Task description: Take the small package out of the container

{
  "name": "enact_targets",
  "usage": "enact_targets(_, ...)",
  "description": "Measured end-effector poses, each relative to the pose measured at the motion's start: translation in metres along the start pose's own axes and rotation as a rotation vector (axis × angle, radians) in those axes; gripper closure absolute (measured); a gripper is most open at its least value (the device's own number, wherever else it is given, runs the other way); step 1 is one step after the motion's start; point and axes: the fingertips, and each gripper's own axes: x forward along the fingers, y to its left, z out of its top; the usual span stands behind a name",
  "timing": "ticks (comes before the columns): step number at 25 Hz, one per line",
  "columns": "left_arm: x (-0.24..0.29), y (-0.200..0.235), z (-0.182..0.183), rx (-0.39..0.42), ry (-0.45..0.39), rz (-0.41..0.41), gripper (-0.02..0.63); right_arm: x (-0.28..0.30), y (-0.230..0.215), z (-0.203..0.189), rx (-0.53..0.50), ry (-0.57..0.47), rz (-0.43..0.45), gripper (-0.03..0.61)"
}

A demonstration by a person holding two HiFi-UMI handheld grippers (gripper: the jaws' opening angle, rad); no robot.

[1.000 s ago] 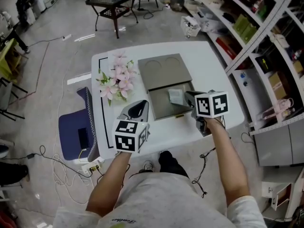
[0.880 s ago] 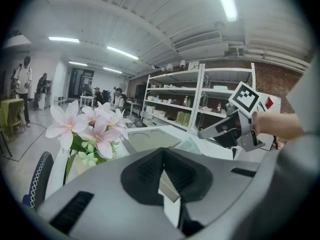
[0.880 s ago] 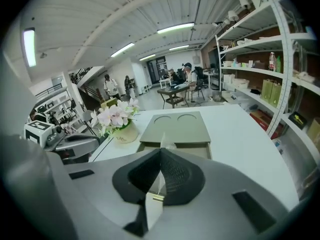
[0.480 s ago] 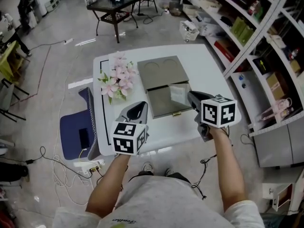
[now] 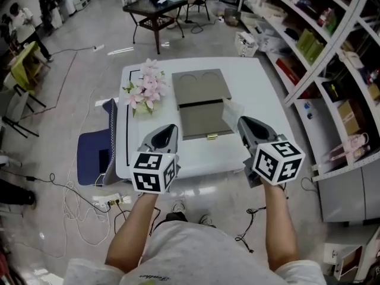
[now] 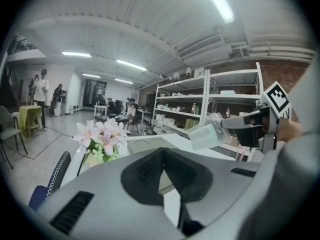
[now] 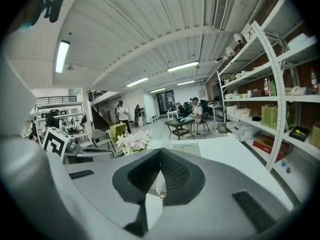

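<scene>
The small package [image 5: 232, 110], a clear pouch, hangs above the table to the right of the grey container [image 5: 203, 121], with my right gripper [image 5: 240, 121] shut on its near edge. The container's lid [image 5: 200, 86] lies open behind it, and the inside looks bare. In the left gripper view the package [image 6: 210, 135] shows in mid-air at the tip of the right gripper [image 6: 234, 126]. Between the right jaws only a thin white sliver of package [image 7: 160, 184] shows. My left gripper [image 5: 167, 129] hovers over the table's near left part, shut on nothing.
A bunch of pink flowers [image 5: 144, 90] stands left of the container. A blue chair [image 5: 95, 157] is at the table's left side. Metal shelving [image 5: 332, 58] runs along the right. Cables and a power strip [image 5: 110, 200] lie on the floor near the table's front edge.
My right gripper has lifted the package out of the container and drawn it back toward the near right. The left gripper has stayed near the table's front left.
</scene>
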Motion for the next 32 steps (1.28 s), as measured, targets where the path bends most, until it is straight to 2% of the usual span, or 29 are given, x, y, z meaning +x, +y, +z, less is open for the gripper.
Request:
enact_targets(8,-0.027,-0.032,-0.004,0.026,-0.023,0.078,0.609,-0.044,-0.006,-0.010,-0.030,-0.104,0.024,0.571)
enact_targets(16,-0.049,-0.051,-0.016,0.024,-0.011,0.145,0.609,-0.070,-0.013,-0.027,-0.046,-0.127,0.034,0.571)
enact_targets(32,-0.052,-0.069,-0.021,0.021,-0.013,0.168,0.609,-0.079,-0.019,-0.034,-0.048,-0.128,0.061,0.571)
